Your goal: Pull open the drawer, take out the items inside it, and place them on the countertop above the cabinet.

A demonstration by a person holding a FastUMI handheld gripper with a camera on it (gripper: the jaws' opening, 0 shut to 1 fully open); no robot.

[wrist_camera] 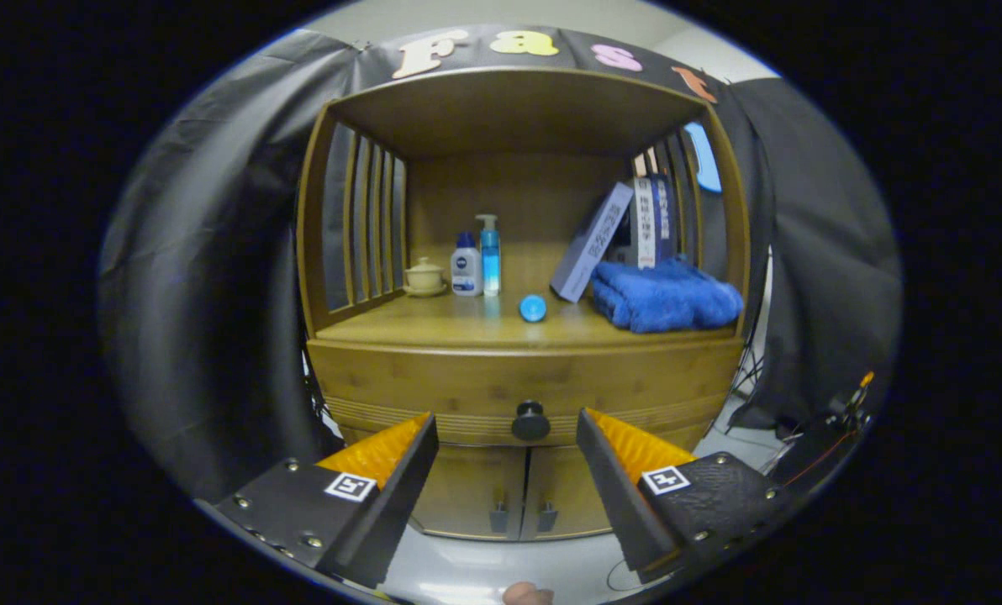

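Observation:
A bamboo cabinet stands ahead of me with its drawer [467,382] closed. The dark round drawer knob [530,420] sits in the gap between my fingertips, some way beyond them. My gripper [507,424] is open with nothing between its fingers. The countertop [434,323] above the drawer is a wooden shelf under a roofed frame. On it lies a small blue round object [533,308] near the front. The drawer's contents are hidden.
On the shelf stand a lidded cup [425,276], a white bottle [466,265], a blue pump bottle [490,255], leaning books [627,231] and a folded blue towel [665,296]. Two small cabinet doors [522,496] sit below the drawer. Cables lie on the floor at right.

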